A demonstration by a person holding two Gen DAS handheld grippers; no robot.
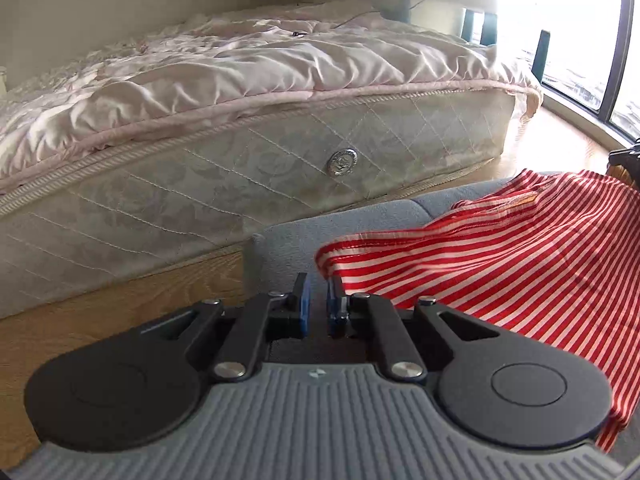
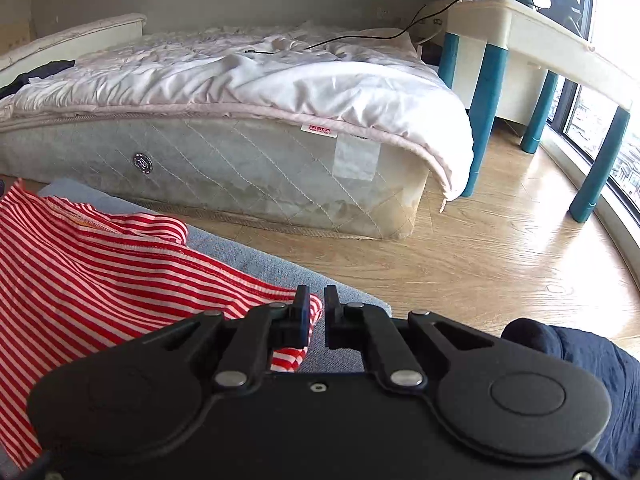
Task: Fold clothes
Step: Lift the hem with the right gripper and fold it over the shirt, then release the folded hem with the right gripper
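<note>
While the red-and-white striped garment [image 1: 520, 264] lies spread over a grey-blue cushioned seat [image 1: 288, 240], both tools sit at its near corners, so this looks like the start of a fold. The left hand-held gripper [image 1: 318, 300] has its blue pads [image 1: 305, 300] slightly apart, with the cloth's corner right at the tips; I can't tell if any fabric is actually caught. The right hand-held gripper [image 2: 316, 308] also shows a narrow gap, with the hem corner just beside its left finger, touching or nearly so. Neither seems to have a real pinch yet. Next up, I'd guess: close on both corners, lift together, then carry the edge across evenly. A mattress [image 2: 240, 160] sits on the wooden floor [image 2: 500, 240] beyond.
</note>
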